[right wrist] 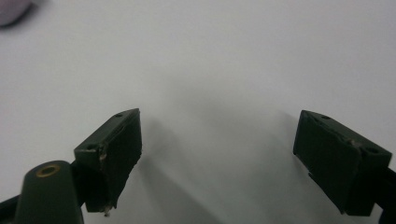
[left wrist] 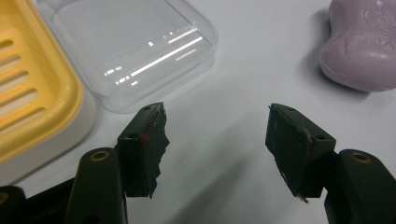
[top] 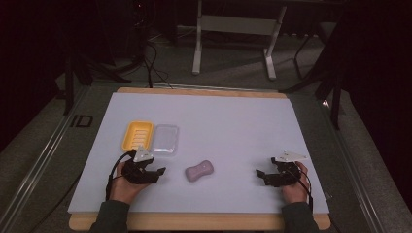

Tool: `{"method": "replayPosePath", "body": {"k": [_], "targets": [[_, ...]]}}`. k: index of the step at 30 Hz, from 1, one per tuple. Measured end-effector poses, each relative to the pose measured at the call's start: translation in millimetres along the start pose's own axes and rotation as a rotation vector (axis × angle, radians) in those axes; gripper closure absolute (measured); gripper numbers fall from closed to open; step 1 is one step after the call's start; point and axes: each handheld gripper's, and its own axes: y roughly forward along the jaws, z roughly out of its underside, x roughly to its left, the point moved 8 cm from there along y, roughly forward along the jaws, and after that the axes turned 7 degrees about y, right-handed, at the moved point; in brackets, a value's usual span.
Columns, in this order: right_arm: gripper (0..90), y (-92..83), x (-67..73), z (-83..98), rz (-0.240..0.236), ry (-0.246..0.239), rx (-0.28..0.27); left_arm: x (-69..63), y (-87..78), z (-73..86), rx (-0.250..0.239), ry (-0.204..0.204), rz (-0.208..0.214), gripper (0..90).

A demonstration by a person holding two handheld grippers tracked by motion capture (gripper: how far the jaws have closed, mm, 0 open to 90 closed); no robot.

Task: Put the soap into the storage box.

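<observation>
A purple bar of soap (top: 199, 171) lies near the middle of the white mat, and it appears at the upper right of the left gripper view (left wrist: 362, 44). A yellow soap dish (top: 137, 135) and its clear lid (top: 165, 139) sit side by side behind my left gripper (top: 159, 172); in the left gripper view the dish (left wrist: 32, 88) and lid (left wrist: 135, 46) are close ahead. My left gripper (left wrist: 215, 135) is open over bare mat. My right gripper (top: 260, 175) rests at the right, open (right wrist: 217, 144), with nothing between its fingers.
The white mat (top: 228, 121) covers a wooden table whose front edge (top: 194, 222) is near the person's sleeves. Table legs and cables stand on the floor beyond the far edge. A purple corner of the soap (right wrist: 14, 10) peeks in at the top left.
</observation>
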Motion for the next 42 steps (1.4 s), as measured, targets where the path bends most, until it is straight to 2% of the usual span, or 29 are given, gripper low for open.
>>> {"method": "replayPosePath", "body": {"k": [3,6,11,16,20,24,31,42], "targets": [[15.1,-2.0,-0.8,-0.8,0.009,0.004,-0.021,0.3,-1.2,-3.3,0.006,0.008,0.008,38.6],[15.7,-4.9,-1.3,-1.8,0.01,0.015,-0.053,0.5,-2.4,-7.4,0.029,0.043,0.006,38.8],[15.7,-12.2,-2.4,-4.2,-0.02,0.036,-0.128,0.1,-2.9,-16.9,0.027,0.068,0.013,40.7],[15.7,-11.7,0.3,-3.5,-0.021,0.004,-0.121,-1.9,-1.6,-22.4,0.043,0.09,0.033,42.3],[15.7,-12.1,0.5,-3.7,-0.023,0.0,-0.128,-5.2,-1.4,-28.0,0.05,0.117,0.043,42.4],[15.7,-10.2,2.6,-2.7,-0.019,-0.02,-0.108,-7.3,-1.9,-34.9,0.062,0.144,0.047,42.0],[15.7,-11.3,2.1,-3.2,-0.025,-0.01,-0.118,-8.0,-3.7,-47.2,0.058,0.163,0.052,41.9],[18.6,-12.6,2.0,-3.4,-0.026,-0.005,-0.127,-8.1,-0.3,-54.7,0.073,0.189,0.066,41.4]]}}
